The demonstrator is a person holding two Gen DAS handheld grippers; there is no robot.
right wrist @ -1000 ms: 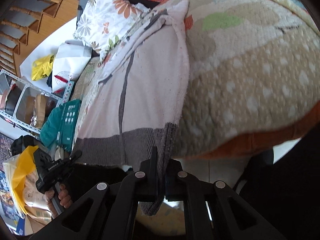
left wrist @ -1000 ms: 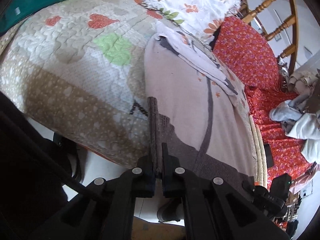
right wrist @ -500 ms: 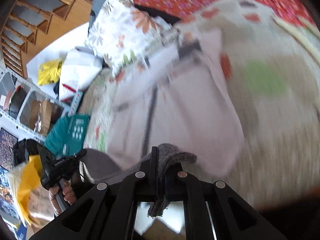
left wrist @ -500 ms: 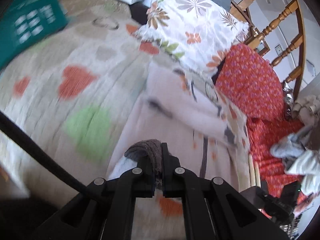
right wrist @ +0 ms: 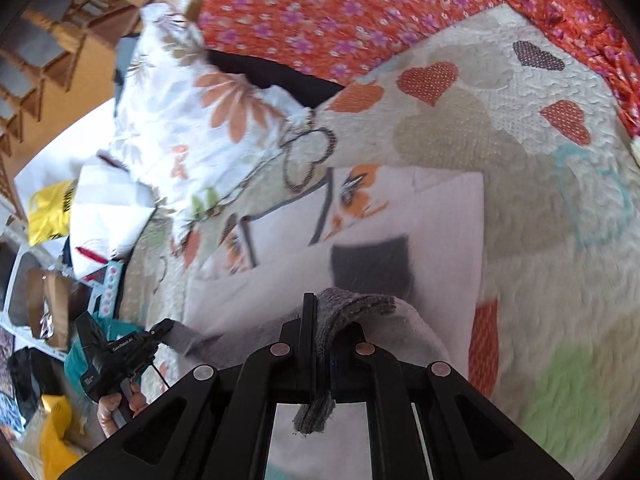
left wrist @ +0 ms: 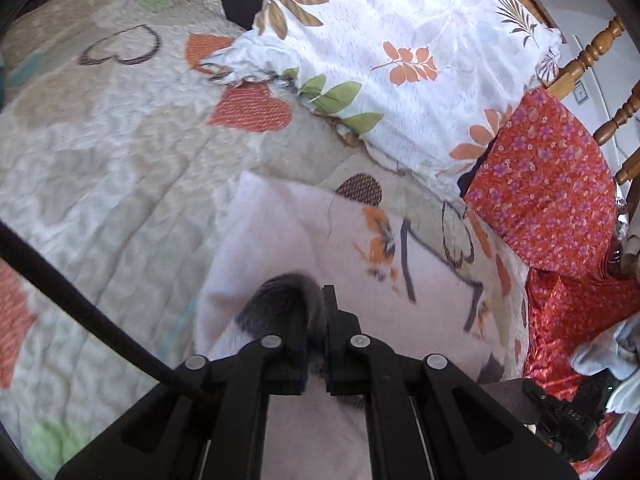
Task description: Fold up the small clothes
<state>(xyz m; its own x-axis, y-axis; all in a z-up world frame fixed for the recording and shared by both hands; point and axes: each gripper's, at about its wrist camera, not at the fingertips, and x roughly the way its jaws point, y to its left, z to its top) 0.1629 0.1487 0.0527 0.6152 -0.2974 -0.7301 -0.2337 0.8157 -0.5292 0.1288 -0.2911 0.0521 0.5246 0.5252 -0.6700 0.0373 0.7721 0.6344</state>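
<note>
Both grippers clenched on the grey ribbed hem of a pale pink garment. Left gripper pinches one hem corner, the grey knit bunched between its jaws. Right gripper pinches the other corner, a grey tail hanging down behind the jaws. The garment lies on a quilted bed cover with heart patches, its hem end lifted above the flat part. On the flat part: an orange print and dark lines (motif blurred, can't read it), plus a dark grey patch in the right wrist view. Floral white pillow sits just beyond the garment, touching the quilt. Red flowered fabric beside the pillow. Wooden spindle rail behind it. In the right wrist view the person's hand grips the left gripper's handle at lower left.
</note>
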